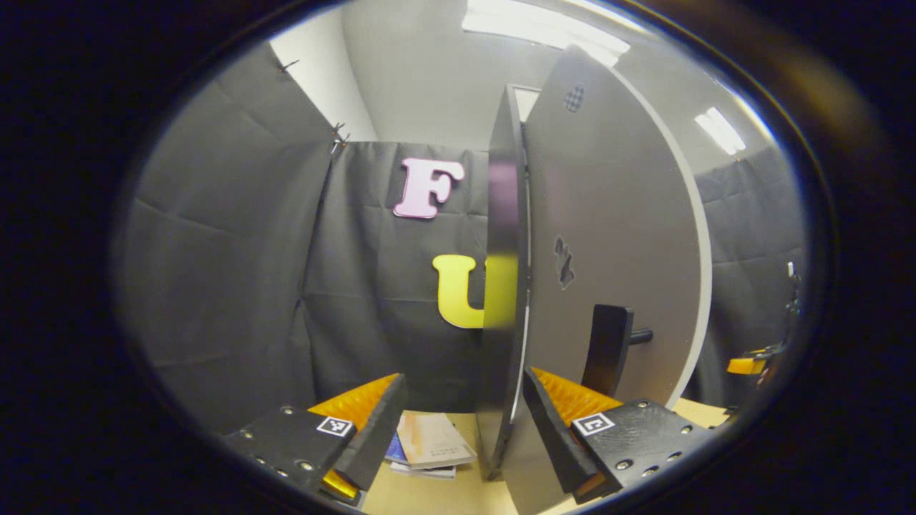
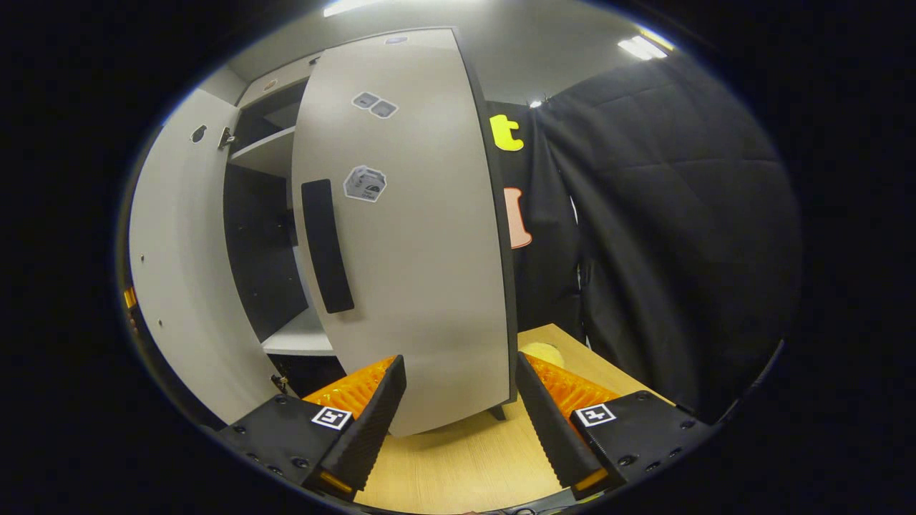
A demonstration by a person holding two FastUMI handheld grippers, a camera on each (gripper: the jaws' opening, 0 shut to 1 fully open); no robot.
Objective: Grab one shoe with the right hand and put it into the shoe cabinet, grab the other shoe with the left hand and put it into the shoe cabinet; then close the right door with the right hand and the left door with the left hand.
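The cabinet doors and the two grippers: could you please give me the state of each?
Left door: open, edge-on between the left gripper's fingers.
Right door: partly open, shelves visible beside it.
Left gripper: open.
Right gripper: open, at the door's edge.

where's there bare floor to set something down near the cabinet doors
Free: the wood floor in front of the right door, toward the black cloth. Crowded: beside the left door, where books lie between the left gripper fingers.
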